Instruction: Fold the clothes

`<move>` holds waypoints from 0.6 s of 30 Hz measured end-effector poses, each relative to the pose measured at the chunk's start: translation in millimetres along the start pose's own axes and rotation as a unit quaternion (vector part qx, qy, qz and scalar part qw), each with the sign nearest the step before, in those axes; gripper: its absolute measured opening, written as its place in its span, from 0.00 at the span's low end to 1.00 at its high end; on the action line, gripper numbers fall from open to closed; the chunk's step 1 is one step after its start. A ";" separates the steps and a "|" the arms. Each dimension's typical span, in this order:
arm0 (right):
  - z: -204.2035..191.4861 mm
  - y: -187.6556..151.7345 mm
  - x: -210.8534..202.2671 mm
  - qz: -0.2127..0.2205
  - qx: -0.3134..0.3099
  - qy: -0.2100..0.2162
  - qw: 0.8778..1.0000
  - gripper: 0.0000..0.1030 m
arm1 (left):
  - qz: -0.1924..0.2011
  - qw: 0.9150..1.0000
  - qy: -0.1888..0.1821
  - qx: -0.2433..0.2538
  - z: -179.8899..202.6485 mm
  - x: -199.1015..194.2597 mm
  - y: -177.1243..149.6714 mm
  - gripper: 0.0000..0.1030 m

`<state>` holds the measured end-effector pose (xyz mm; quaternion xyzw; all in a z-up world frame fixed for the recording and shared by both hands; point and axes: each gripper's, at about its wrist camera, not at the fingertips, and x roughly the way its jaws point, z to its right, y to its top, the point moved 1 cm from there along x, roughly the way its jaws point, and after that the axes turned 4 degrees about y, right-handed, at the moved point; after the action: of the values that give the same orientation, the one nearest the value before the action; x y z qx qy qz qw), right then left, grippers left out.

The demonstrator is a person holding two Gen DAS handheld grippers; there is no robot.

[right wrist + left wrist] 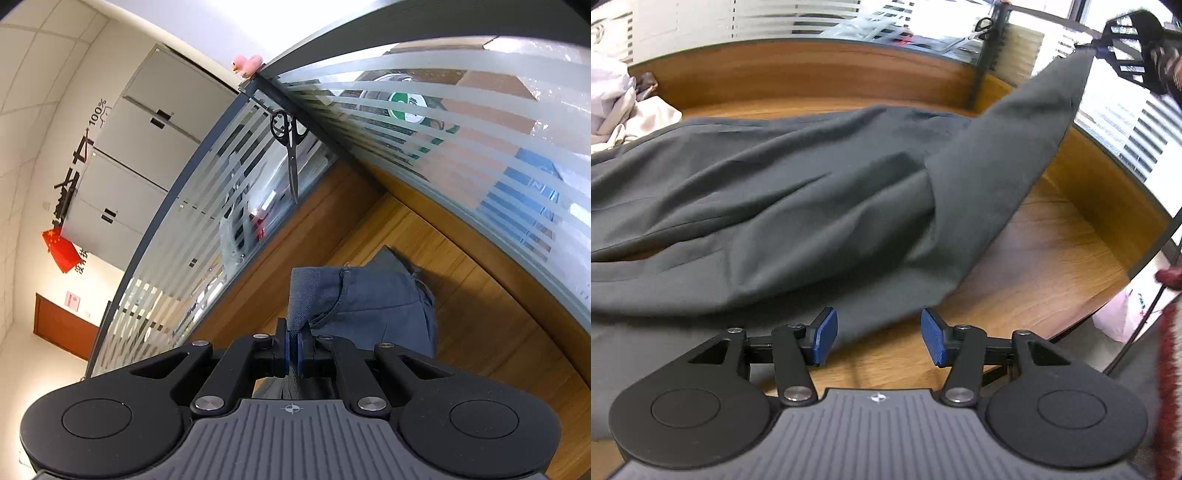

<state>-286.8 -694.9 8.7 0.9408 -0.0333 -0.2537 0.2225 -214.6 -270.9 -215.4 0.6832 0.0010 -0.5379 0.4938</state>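
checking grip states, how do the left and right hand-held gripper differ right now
The left hand-held gripper has its blue pads apart with nothing between them; the right hand-held gripper is shut on an edge of the dark garment. The left sits low over the wooden table; the right holds its cloth lifted. Both share black arms and blue pads.

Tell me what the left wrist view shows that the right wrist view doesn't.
Left wrist only: the open left gripper with nothing between its pads, the dark garment's body spread over the desk, and pale clothes piled beyond it.
Right wrist only: a pink duck atop the partition and cabinets behind.
Both: the garment's raised corner pinched in the shut right gripper, the scissors and the striped glass.
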 end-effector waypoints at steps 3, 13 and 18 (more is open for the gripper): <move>-3.4 1.2 -0.5 -0.003 0.000 -0.001 1.000 0.06 | 0.014 0.999 0.017 0.023 22.4 12.9 -1.7 0.60; -11.4 1.0 -12.1 0.009 0.018 -0.007 1.000 0.06 | 0.037 0.995 0.078 0.048 40.7 38.3 4.7 0.55; -11.2 -1.9 -16.6 0.013 0.020 -0.018 1.000 0.06 | 0.047 0.991 0.111 0.057 25.7 22.2 -0.5 0.12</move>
<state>-295.8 -685.9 24.2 0.9398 -0.0543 -0.2667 0.2066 -224.3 -299.7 -230.4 0.7652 -0.0072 -0.4338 0.4757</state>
